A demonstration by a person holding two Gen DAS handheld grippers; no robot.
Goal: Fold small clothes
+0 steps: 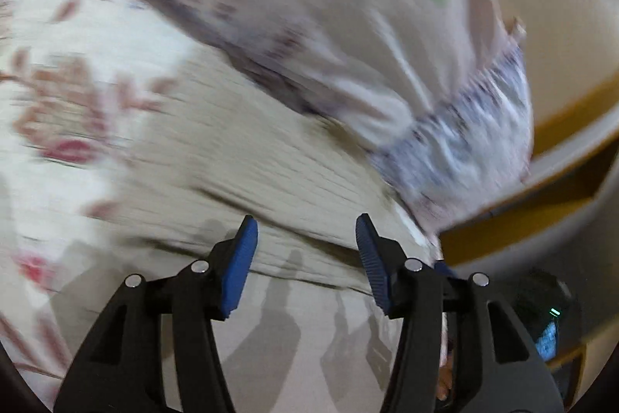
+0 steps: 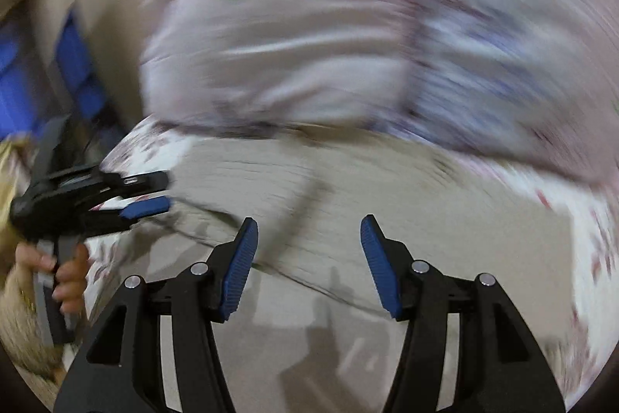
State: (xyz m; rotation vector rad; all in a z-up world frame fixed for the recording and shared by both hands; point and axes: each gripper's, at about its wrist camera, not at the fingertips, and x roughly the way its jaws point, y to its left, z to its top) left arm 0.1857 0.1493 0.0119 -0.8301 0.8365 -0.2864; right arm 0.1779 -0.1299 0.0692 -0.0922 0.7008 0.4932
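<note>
Garments: a pale beige ribbed piece [image 1: 247, 157] lies spread flat just ahead of the left hand-held gripper [image 1: 306, 244], and it shows again directly ahead of the right hand-held gripper [image 2: 307, 246] as the same ribbed cloth [image 2: 348, 180]. Beyond it, further from both sets of fingers, sits a heaped pale pink garment [image 1: 309, 18] with a blue-and-white patterned band along one edge [image 1: 464, 138]; from the right wrist this heap [image 2: 294, 57] fills the upper field. Surface under everything: a white floral-printed sheet [image 1: 69, 45] with red and pink motifs, showing to the left of the left hand-held gripper. Left hand-held gripper: blue pads well apart, nothing between them, hanging above the ribbed cloth. Right hand-held gripper: pads equally wide apart, nothing held. In the right wrist view the left hand-held gripper [image 2: 151, 192] appears at far left, gripped by the person's hand [image 2: 65, 273]. Containers: none can be made out. Legibility: both views are heavily motion-blurred; the heap's garment type and print cannot be told. To the right of the left hand-held gripper a yellow and cream furniture edge [image 1: 561, 157] is cut off, and a dark object with a small lit display [image 1: 549, 328] is unidentifiable.
</note>
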